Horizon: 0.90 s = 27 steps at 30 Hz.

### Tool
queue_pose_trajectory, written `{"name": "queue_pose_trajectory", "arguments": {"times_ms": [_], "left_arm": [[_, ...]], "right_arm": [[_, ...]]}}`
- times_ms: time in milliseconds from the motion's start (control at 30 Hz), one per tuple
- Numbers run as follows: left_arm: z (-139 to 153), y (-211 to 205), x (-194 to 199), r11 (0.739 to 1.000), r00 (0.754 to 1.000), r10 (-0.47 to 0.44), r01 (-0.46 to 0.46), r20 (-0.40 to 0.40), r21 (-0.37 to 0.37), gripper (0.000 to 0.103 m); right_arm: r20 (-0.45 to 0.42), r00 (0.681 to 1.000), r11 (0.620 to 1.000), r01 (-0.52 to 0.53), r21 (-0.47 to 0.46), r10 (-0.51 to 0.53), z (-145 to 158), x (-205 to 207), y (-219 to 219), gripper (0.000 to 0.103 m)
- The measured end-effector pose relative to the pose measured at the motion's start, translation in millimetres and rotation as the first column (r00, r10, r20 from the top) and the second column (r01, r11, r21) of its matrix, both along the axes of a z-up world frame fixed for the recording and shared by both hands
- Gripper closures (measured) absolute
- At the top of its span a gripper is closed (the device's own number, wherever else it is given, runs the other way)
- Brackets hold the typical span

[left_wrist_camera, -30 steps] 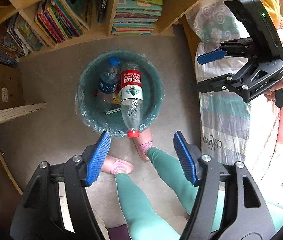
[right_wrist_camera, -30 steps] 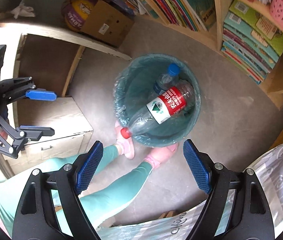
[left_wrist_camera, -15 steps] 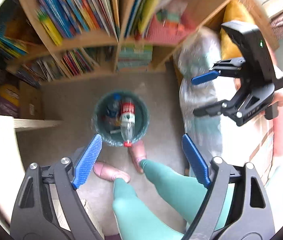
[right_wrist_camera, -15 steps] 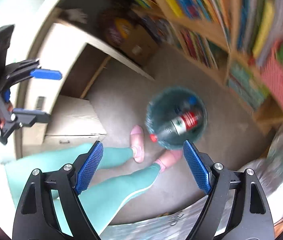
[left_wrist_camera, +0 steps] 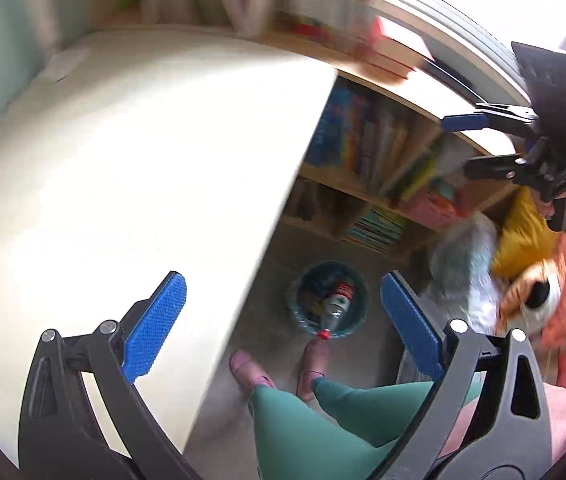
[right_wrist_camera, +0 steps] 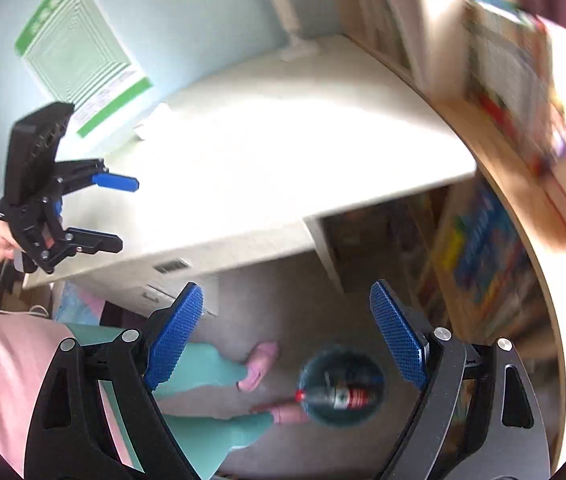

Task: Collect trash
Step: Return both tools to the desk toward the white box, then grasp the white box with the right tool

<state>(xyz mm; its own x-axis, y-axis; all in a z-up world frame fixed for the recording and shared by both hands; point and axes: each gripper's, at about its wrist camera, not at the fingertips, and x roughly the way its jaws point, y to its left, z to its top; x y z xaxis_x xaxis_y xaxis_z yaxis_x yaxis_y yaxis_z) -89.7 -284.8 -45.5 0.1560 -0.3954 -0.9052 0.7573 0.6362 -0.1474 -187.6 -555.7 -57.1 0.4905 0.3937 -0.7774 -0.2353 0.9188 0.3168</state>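
Both units have risen well clear of the bin (left_wrist_camera: 329,298) since a second ago; it now looks small on the floor. Bottle (left_wrist_camera: 335,305) lies across the bin (red cap over the rim). Left hand-held gripper (left_wrist_camera: 283,330) opening, nothing between jaws; right hand-held gripper (right_wrist_camera: 285,340) opening, empty. White counter (left_wrist_camera: 123,168) back in view. Judgement: drop done, next trash to find.

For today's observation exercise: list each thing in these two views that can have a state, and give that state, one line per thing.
left gripper: jaws opening, nothing between them
right gripper: jaws opening, nothing between them
trash bin: upright on the floor, lined with a bag
red-label bottle: lying in the bin, red cap poking over the rim
white desk: top too overexposed to read
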Motion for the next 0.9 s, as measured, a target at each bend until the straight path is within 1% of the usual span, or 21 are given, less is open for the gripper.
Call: {"name": "queue_pose_trajectory", "arguments": {"times_ms": [33, 100, 167, 200, 300, 333, 433, 533, 633, 800, 867, 900], "left_arm": [[4, 18, 8, 0.998, 0.998, 0.058, -0.058, 0.009, -0.001, 0.007], [11, 56, 17, 0.986, 0.986, 0.169, -0.168, 0.018, -0.009, 0.007], [14, 96, 22, 0.963, 0.963, 0.268, -0.267, 0.039, -0.014, 0.007], [13, 112, 27, 0.953, 0.952, 0.302, -0.301, 0.04, -0.02, 0.007], [11, 170, 38, 0.908, 0.908, 0.418, -0.417, 0.026, -0.038, 0.007], [10, 189, 41, 0.889, 0.889, 0.457, -0.456, 0.015, -0.045, 0.007], [9, 241, 50, 0.833, 0.834, 0.551, -0.551, -0.011, -0.058, 0.007], [4, 285, 59, 0.787, 0.789, 0.614, -0.613, -0.01, -0.068, 0.007], [1, 320, 71, 0.758, 0.761, 0.649, -0.648, -0.011, -0.071, 0.007], [-1, 370, 86, 0.734, 0.734, 0.678, -0.677, 0.015, -0.059, 0.007], [-3, 389, 94, 0.722, 0.722, 0.691, -0.69, 0.019, -0.05, 0.007], [-5, 396, 98, 0.72, 0.72, 0.694, -0.693, 0.015, -0.048, 0.007]], "right_arm": [[0.016, 0.999, 0.999, -0.032, 0.006, 0.032, 7, 12, 9, 0.018], [0.043, 0.994, 0.995, -0.102, 0.025, 0.101, 21, 38, 35, 0.016], [0.072, 0.983, 0.985, -0.17, 0.033, 0.167, 31, 59, 66, 0.016], [0.082, 0.978, 0.98, -0.195, 0.036, 0.192, 34, 68, 81, 0.016], [0.1, 0.957, 0.96, -0.277, 0.035, 0.273, 44, 98, 139, 0.015], [0.105, 0.949, 0.953, -0.301, 0.036, 0.296, 47, 105, 159, 0.015], [0.081, 0.931, 0.933, -0.359, 0.015, 0.357, 47, 132, 219, 0.015], [0.057, 0.91, 0.912, -0.41, -0.025, 0.41, 43, 159, 272, 0.015], [0.046, 0.884, 0.885, -0.464, -0.048, 0.466, 44, 183, 317, 0.015], [0.011, 0.852, 0.852, -0.522, -0.04, 0.523, 41, 227, 378, 0.015], [0.002, 0.848, 0.847, -0.529, -0.054, 0.53, 39, 246, 400, 0.015], [-0.004, 0.848, 0.847, -0.529, -0.051, 0.53, 38, 255, 408, 0.015]]}}
